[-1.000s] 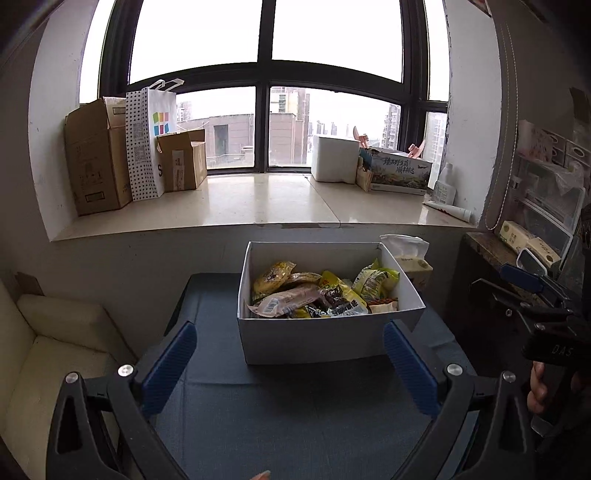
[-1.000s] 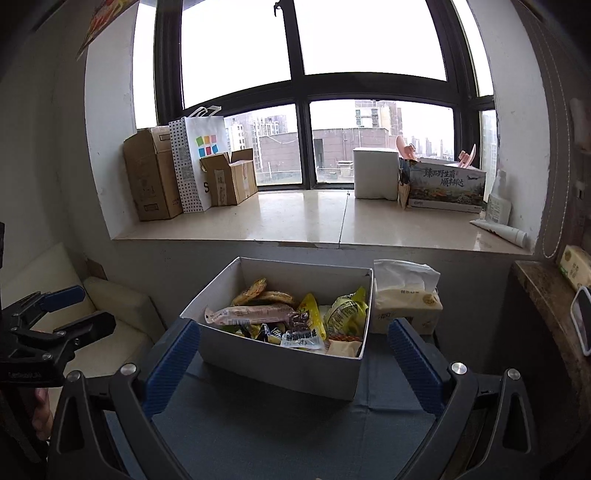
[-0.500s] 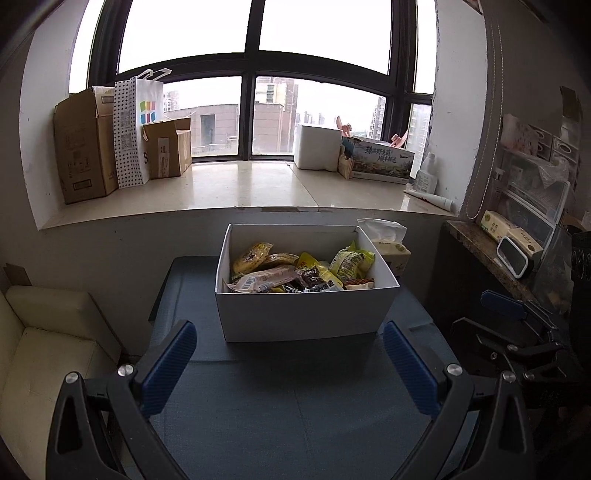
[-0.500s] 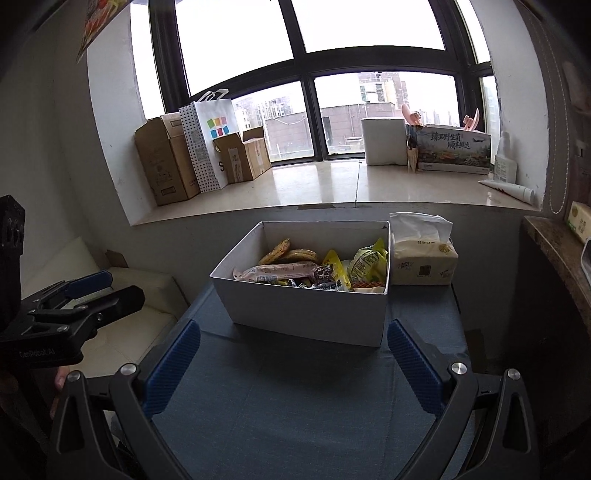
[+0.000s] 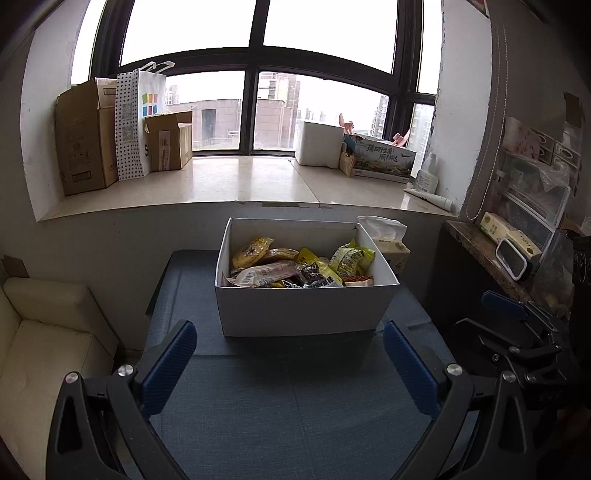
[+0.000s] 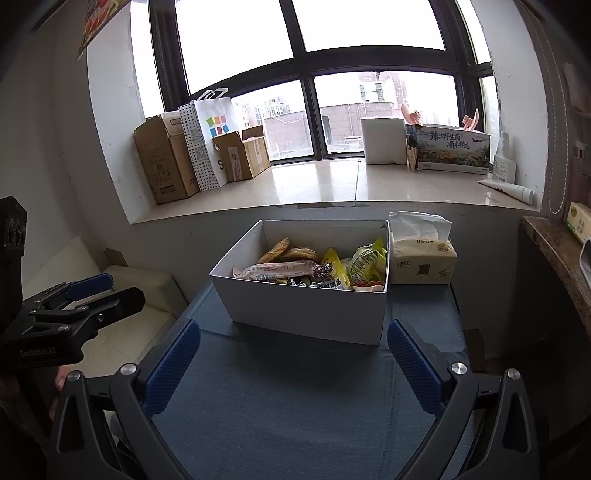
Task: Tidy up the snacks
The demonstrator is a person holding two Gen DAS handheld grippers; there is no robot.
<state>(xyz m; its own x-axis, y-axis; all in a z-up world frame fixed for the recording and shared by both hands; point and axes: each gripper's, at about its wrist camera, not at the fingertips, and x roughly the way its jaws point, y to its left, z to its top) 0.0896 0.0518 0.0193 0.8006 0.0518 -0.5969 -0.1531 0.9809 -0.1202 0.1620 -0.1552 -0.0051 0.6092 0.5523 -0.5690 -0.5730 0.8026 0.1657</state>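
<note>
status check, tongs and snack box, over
Left tongs open, empty. Right tongs open, empty. Snack box full, untouched on table. Path clear.

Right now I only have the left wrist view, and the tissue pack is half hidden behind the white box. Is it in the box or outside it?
Observer: Outside. The right wrist view shows the tissue pack standing on the table beside the white box, by its right wall.
Operator: Where are my left tongs, seen from the side?
Observer: The left tongs are open and empty, left of the table's edge, in front of the cream seat.
Operator: Anything on the wall to the left?
Observer: A colourful poster shows high up there, cut off by the frame.
</note>
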